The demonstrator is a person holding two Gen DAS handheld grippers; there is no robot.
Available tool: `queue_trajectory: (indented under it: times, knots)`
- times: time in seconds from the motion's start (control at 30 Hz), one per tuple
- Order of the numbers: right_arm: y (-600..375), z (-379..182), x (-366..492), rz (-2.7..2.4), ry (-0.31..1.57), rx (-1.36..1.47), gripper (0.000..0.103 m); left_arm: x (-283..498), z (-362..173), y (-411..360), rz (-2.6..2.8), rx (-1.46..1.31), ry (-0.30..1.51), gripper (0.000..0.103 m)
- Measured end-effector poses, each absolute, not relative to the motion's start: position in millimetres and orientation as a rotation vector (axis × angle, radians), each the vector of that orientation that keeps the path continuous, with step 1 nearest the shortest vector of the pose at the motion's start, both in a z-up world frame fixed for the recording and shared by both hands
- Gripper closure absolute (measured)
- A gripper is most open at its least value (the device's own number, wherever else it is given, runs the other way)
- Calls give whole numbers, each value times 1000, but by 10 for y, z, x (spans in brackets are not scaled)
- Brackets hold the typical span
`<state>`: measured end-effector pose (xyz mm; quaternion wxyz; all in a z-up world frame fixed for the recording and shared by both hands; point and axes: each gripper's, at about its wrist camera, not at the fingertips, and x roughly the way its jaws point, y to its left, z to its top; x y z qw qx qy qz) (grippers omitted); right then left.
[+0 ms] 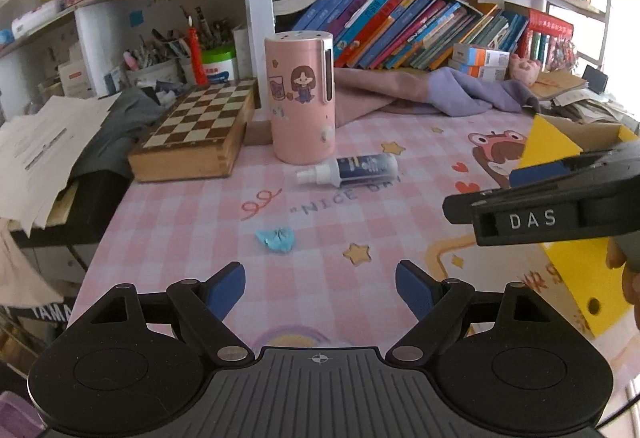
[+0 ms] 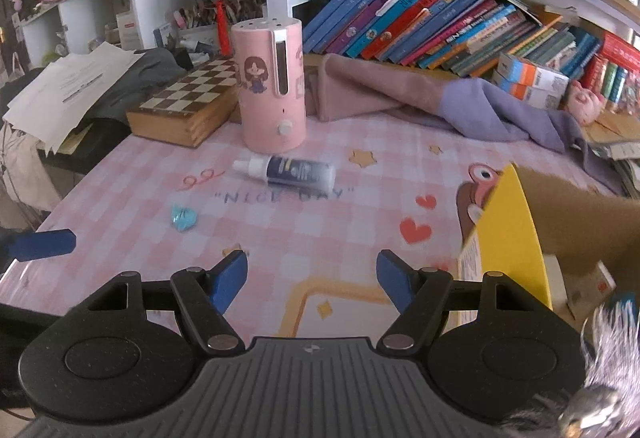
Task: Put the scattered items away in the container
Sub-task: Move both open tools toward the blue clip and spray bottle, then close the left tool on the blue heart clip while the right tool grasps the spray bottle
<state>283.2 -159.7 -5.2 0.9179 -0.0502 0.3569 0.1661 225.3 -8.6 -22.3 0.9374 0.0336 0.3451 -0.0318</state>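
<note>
Spray bottle (image 1: 352,169) lies on its side on my tabletop (image 1: 320,238), beside a pink canister (image 1: 302,96).
Both my left tool (image 1: 320,288) and right tool (image 2: 312,278) are spread wide, empty (blue scrap (image 1: 276,240) near; yellow box (image 2: 516,238) right).

We list one desk under a pink checked mat (image 1: 312,278) printed with stars, hearts and "NICE DAY". On it we count: a pink cylindrical humidifier (image 1: 301,96), upright, with a girl sticker; a dark blue spray bottle (image 1: 352,169) with white nozzle, lying on its side just before the humidifier; a small crumpled blue paper (image 1: 276,240), apart, nearer us; a folded wooden chessboard (image 1: 196,136) at the left; pink and purple cloth (image 1: 420,94) bunched along the back; a yellow cardboard box (image 2: 508,234), open, at the right
</note>
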Motion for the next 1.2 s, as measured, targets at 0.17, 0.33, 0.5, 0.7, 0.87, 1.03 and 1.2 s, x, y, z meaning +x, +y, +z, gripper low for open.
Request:
queue_trajectory:
  times: [0.17,0.33,0.5,0.7,0.87,1.03,1.2]
  knots:
    - [-1500,-67,3109,357,743,-113,33,2527,-313,-60,-32,69,717,19]
    - [-1388,-146,3356,393,781,-132,33,2818,-459,-3,15,48,746,20]
    - [-1270,-241,3582,430,810,-185,33,3084,-618,49,46,-4,787,34]
    - [-1154,-320,3851,462,825,-231,33,3304,-818,58,125,-60,833,54]
    - [-1038,-364,4064,509,833,-295,33,3306,-831,49,184,-67,808,68]
    - [-904,-494,4326,577,869,-392,31,3246,-819,136,195,-100,797,73]
    - [-763,-564,4458,624,824,-518,32,3198,-796,255,189,-148,808,73]
